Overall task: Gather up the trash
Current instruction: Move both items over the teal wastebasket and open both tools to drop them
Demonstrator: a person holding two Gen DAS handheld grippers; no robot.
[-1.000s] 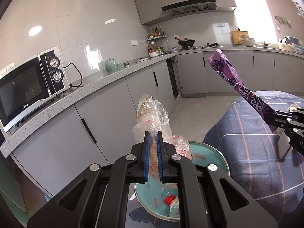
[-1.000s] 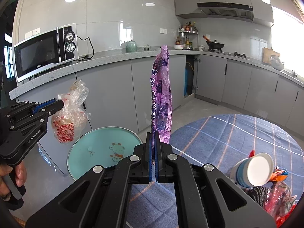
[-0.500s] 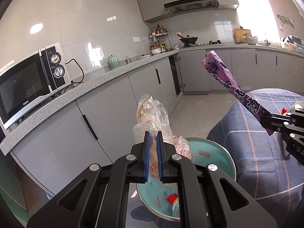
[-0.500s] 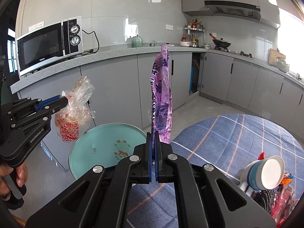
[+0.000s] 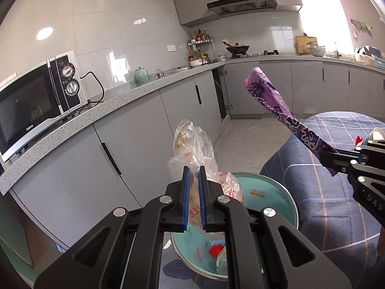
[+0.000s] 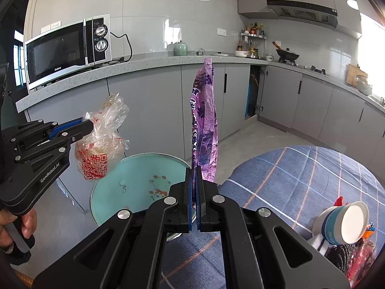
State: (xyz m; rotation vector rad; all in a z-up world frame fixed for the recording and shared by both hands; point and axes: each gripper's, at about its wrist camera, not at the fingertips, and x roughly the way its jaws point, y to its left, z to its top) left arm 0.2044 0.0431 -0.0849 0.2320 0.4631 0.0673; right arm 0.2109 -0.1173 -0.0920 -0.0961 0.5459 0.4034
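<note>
Step in hand, as judged: carry both pieces of trash over the teal bin [image 6: 134, 183] and drop them in. Each item should hang fully above the bin opening before its jaws part; the light plastic may cling to the pads, so a wide release is advisable

The left gripper [image 5: 193, 192] is clamped on a clear plastic bag [image 5: 192, 149] with red print; the bag hangs ahead of the fingers, above the bin. The right gripper [image 6: 193, 197] is closed tight on a purple wrapper [image 6: 204, 125], which stands up from its fingertips, the bin just ahead and below
</note>
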